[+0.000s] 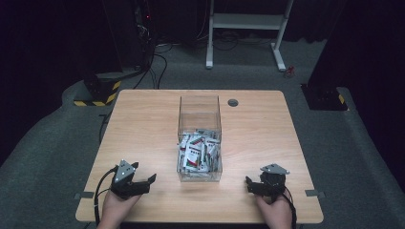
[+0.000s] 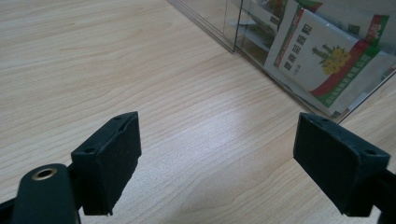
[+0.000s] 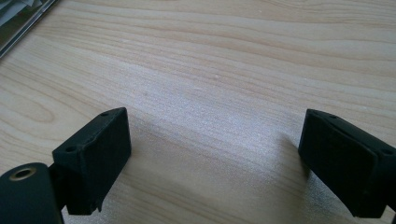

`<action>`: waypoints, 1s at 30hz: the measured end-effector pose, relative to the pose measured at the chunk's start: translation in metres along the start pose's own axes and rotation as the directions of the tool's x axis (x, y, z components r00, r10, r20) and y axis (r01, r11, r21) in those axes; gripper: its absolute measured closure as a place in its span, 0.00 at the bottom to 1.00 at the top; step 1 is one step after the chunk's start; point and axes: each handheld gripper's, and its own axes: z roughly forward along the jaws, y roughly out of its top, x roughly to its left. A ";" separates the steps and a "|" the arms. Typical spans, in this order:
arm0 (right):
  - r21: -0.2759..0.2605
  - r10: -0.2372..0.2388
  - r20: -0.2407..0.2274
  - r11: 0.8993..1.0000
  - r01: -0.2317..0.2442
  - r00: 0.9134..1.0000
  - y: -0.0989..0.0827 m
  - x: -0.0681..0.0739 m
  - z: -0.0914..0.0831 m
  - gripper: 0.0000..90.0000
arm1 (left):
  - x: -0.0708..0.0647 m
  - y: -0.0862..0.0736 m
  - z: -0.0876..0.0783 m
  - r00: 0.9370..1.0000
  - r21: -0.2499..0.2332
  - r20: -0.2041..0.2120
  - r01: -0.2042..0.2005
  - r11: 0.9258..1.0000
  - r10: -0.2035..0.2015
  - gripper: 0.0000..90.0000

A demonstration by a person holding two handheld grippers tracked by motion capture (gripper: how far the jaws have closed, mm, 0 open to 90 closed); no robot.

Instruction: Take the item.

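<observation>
A: Start at the left. How much room is there?

B: The wooden table [image 1: 143,119] is bare from its left edge across to the clear box [image 1: 199,107]. The left gripper [image 1: 143,183] sits near the front edge, left of the box's near corner and apart from it.

A: And its pose?

B: A hand [image 1: 117,207] comes in from the bottom holding it low over the wood, pointing right and slightly forward toward the box. The jaws stand wide apart with nothing between them; in the left gripper view bare tabletop shows between them.

A: The box itself?

B: It stands mid-table, see-through and tall, open on top. The sachets [image 1: 198,152] lie heaped in its near half, white with red and green bands; one sachet [image 2: 322,58] shows a yellow flower print and presses against the wall.

A: Right of it?

B: Open wood again to the right edge. The right gripper [image 1: 255,186] is held low near the front edge, pointing left toward the box, jaws spread wide, gripping nothing.
</observation>
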 end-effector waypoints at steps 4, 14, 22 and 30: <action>0.000 0.000 0.000 1.000 0.000 1.000 0.000 0.000 0.000 0.10 | 0.000 0.001 -0.001 1.000 -0.010 0.005 0.001 1.000 -0.001 0.17; 0.001 -0.001 -0.002 1.000 0.001 1.000 0.000 0.000 0.000 0.10 | 0.000 0.006 -0.004 0.999 -0.042 0.031 0.029 0.999 -0.028 0.19; 0.000 0.000 -0.005 1.000 0.000 1.000 0.000 0.000 0.000 0.10 | -0.003 0.018 -0.008 0.999 -0.041 0.048 -0.004 0.999 0.006 0.19; 0.001 -0.004 -0.007 1.000 0.004 1.000 0.000 0.000 0.000 0.10 | -0.011 0.035 -0.008 0.996 -0.062 0.089 0.013 0.998 -0.007 0.19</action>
